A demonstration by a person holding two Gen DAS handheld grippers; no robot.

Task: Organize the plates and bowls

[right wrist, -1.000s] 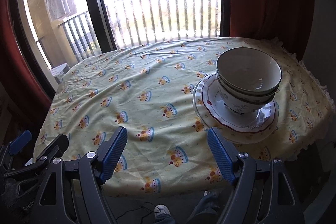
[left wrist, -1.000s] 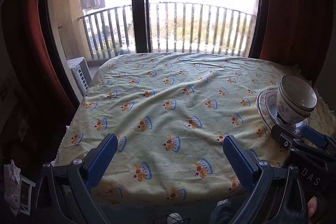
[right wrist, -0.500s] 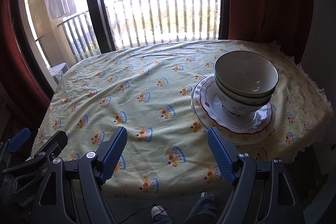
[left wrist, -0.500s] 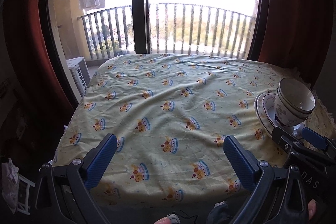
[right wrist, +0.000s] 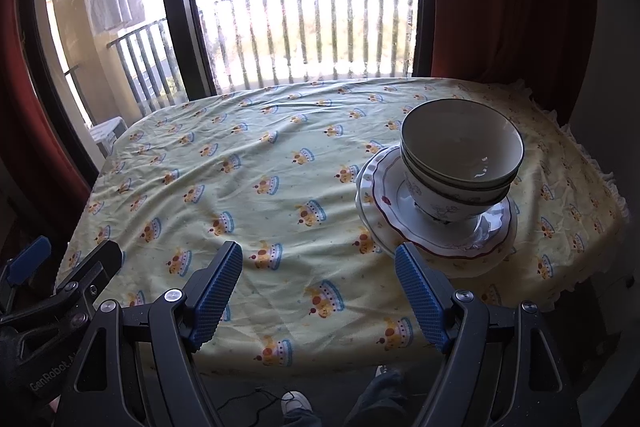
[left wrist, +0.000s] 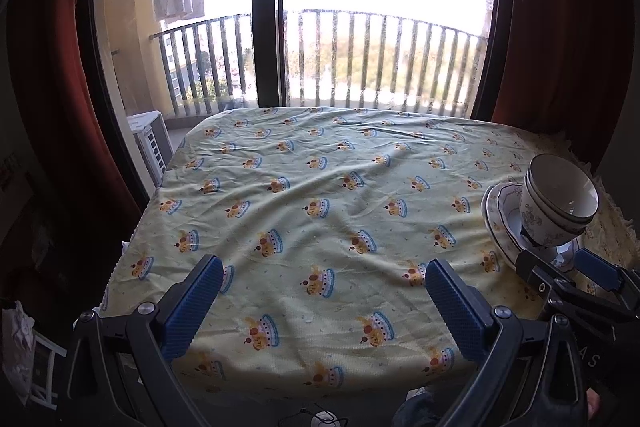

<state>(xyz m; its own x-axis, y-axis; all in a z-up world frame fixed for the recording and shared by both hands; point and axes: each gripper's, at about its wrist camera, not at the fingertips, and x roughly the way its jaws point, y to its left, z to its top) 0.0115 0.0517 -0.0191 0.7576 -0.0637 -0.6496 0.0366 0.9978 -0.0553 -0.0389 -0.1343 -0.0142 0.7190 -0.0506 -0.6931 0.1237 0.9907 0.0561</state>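
Sitting on the right side of the tabletop (right wrist: 248, 163), toward its near edge, is a neat stack: nested bowls (right wrist: 460, 163) on top of stacked plates (right wrist: 400, 223). The bowls are white with a dark line around each rim and a faint floral print on the outer wall; three rims seem to show one inside another, though the exact count is hard to tell. The top plate has a scalloped edge with a dark red line and a small red motif, and a plainer white plate edge peeks out beneath it on the left. A pale yellow cloth printed with little crowns covers the tabletop and lies wrinkled. Both claws hang over the near edge, apart from the stack. The right claw (right wrist: 318, 291) stands wide with nothing between its blue ribbed pads (right wrist: 214, 297), its right pad just near the plates. The left claw (left wrist: 316, 301) is likewise wide and empty, over bare cloth left of the stack.
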